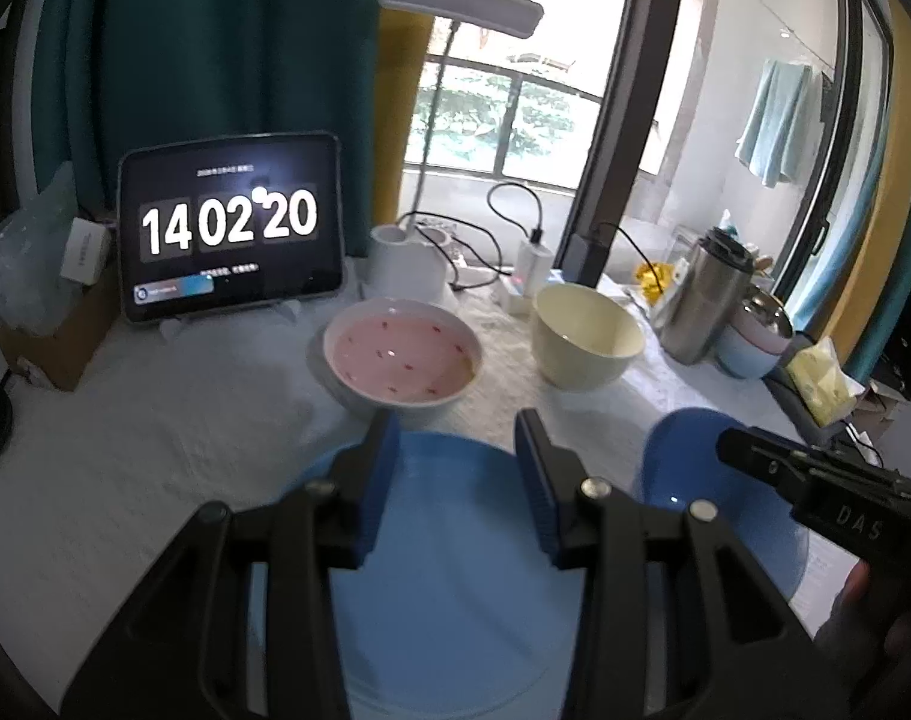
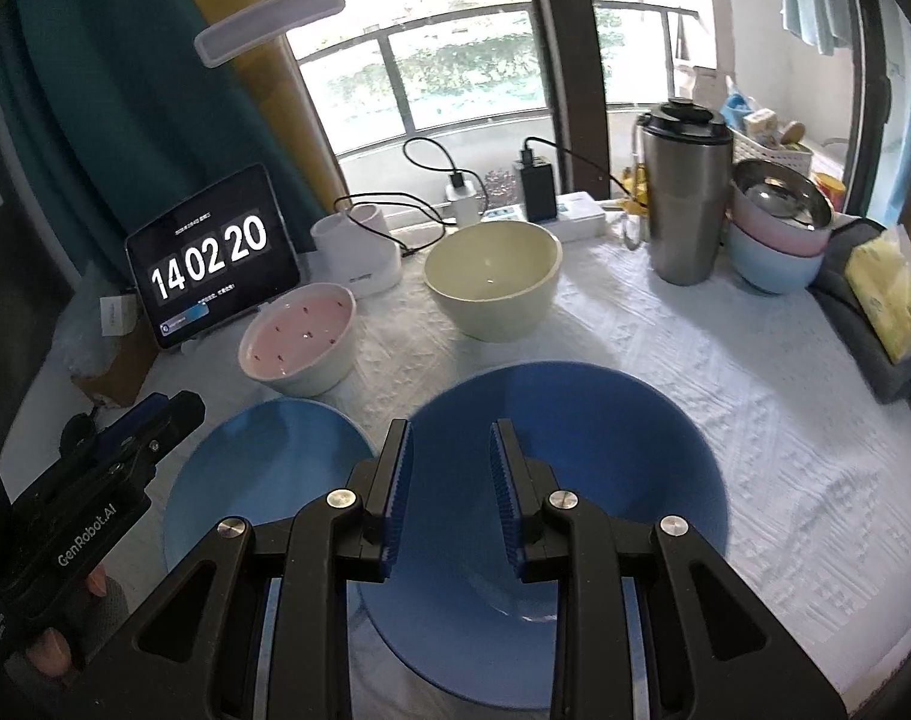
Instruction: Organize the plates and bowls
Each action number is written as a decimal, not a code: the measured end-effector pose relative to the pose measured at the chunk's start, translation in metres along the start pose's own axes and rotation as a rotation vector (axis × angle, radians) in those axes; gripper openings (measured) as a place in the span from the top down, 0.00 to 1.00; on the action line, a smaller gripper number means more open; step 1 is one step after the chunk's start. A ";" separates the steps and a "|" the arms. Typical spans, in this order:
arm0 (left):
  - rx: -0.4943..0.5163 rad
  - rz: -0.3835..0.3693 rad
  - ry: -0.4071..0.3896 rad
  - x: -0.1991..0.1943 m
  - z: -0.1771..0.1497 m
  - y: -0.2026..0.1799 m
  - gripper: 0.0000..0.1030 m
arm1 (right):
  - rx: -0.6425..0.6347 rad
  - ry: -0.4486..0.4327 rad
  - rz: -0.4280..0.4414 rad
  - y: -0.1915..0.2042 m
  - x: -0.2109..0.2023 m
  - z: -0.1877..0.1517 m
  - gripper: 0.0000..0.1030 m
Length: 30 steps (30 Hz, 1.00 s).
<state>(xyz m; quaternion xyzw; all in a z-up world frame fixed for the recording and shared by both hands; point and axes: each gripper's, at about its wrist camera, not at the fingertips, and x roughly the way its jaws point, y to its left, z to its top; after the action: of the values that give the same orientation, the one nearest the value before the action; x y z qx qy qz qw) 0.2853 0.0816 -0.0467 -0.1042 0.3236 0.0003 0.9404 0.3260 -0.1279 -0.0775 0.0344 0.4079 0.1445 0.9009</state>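
While both grippers hover part-open and empty, left gripper sits over the light blue round plate, right gripper over the dark blue plastic bowl, at the white-clothed table's near edge.

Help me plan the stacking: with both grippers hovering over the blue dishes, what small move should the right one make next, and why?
Probably lower the right gripper onto the near rim of the dark blue bowl and close. Its jaws stand apart with nothing between them, directly above that bowl, while the left gripper hangs empty over the light blue plate.
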 end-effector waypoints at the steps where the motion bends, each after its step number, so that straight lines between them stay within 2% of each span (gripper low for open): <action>1: 0.000 0.003 -0.001 0.001 0.002 0.003 0.60 | -0.001 0.000 0.003 0.003 0.002 0.002 0.73; 20: -0.018 0.051 -0.021 0.022 0.027 0.044 0.60 | -0.038 0.030 0.054 0.045 0.044 0.025 0.73; 30: -0.044 0.066 0.011 0.052 0.034 0.071 0.59 | -0.060 0.067 0.059 0.062 0.075 0.035 0.73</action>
<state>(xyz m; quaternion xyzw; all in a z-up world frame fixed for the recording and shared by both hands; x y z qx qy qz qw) 0.3418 0.1544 -0.0659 -0.1142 0.3319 0.0378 0.9356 0.3846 -0.0454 -0.0971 0.0147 0.4320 0.1841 0.8828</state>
